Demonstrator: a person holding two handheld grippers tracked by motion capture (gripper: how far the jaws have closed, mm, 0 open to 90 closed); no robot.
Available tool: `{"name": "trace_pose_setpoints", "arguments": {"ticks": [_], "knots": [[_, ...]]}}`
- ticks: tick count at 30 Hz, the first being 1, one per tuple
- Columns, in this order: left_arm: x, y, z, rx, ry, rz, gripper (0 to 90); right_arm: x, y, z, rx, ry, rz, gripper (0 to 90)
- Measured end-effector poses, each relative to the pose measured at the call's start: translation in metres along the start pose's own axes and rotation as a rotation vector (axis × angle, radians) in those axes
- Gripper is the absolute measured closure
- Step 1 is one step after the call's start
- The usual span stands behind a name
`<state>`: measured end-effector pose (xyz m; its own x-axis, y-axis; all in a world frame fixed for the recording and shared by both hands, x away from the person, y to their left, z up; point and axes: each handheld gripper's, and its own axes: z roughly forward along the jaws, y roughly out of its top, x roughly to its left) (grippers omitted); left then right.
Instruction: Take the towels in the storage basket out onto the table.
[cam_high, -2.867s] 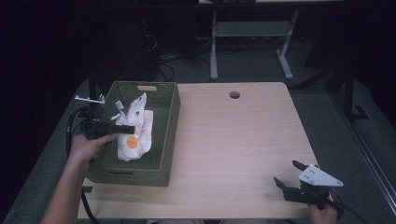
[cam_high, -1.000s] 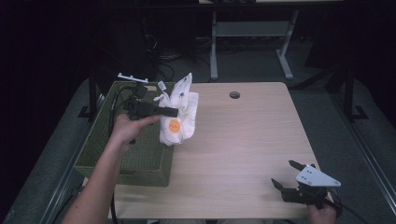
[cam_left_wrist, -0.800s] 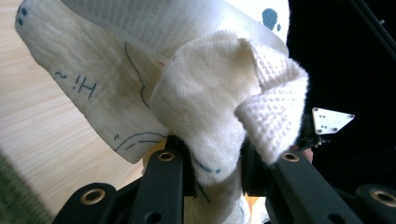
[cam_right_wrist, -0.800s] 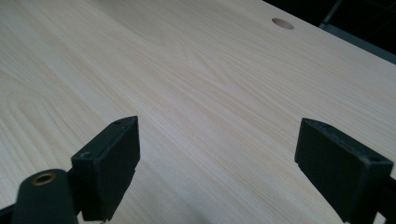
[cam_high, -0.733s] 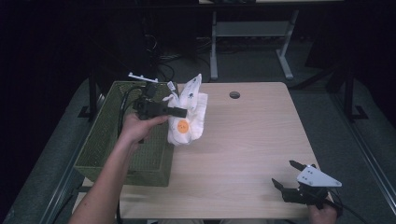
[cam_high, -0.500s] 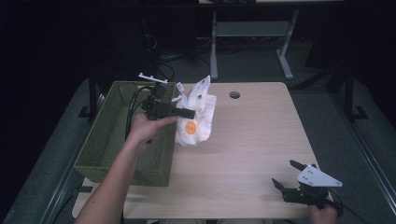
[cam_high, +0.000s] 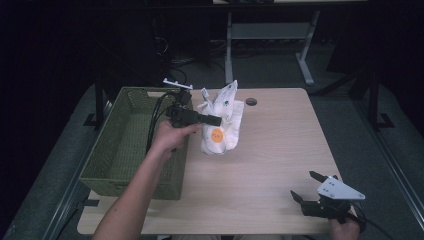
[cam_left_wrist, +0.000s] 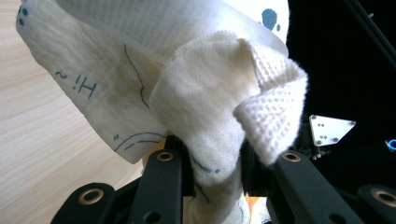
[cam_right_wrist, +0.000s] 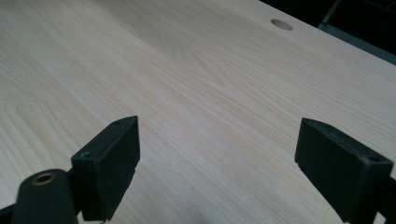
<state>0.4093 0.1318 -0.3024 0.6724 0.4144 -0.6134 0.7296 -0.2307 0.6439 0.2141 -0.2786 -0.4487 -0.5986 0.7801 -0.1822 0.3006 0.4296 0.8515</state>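
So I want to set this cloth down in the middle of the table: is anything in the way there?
Nothing visible. The left gripper holds the white cloth just right of the green basket; the table toward its middle lies bare, and the right gripper waits open at the near right corner.

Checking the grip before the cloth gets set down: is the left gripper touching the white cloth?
Touching. The left gripper view shows the left gripper with both black jaws pressed against the cloth bunched between them.
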Motion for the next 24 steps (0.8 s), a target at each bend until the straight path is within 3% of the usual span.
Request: {"name": "trace_pose_setpoints", "arguments": {"ticks": [8, 17, 24], "knots": [[0.002, 0.003, 0.010, -0.010, -0.004, -0.001, 73.2, -0.002, -0.002, 0.002, 0.009, 0.005, 0.008, 13.7], [0.004, 0.003, 0.044, 0.013, -0.025, 0.001, 73.2, -0.003, -0.004, 0.002, 0.012, -0.003, 0.024, 13.7], [0.003, 0.002, 0.060, 0.020, -0.023, 0.004, 73.1, -0.002, -0.004, 0.003, 0.018, 0.001, 0.026, 13.7]]}}
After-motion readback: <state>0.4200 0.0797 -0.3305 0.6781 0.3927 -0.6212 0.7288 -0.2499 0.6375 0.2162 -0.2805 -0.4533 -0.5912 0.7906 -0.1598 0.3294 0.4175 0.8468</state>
